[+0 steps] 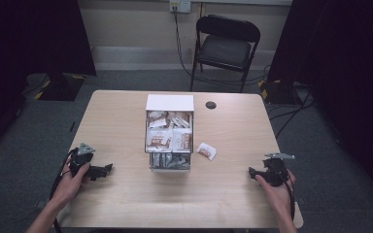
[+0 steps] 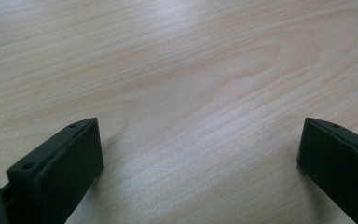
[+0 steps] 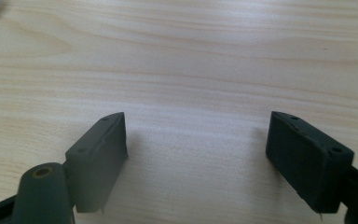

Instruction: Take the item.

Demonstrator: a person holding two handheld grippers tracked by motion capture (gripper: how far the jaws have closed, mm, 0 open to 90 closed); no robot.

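Note:
A clear box (image 1: 170,138) with a white lid part at its back stands mid-table, holding several white and brown packets. One loose packet (image 1: 206,151) lies on the wood just right of the box. My left gripper (image 1: 108,169) rests low at the table's left front, pointing right toward the box; its jaws stand wide apart over bare wood (image 2: 200,154). My right gripper (image 1: 251,173) sits low at the right front, pointing left; its jaws are open with bare wood between them (image 3: 196,140).
The wooden table (image 1: 126,194) has a round black grommet (image 1: 211,105) behind the box. A black folding chair (image 1: 226,46) stands beyond the far edge. Dark curtains flank the room, and cables run over the grey floor at the right.

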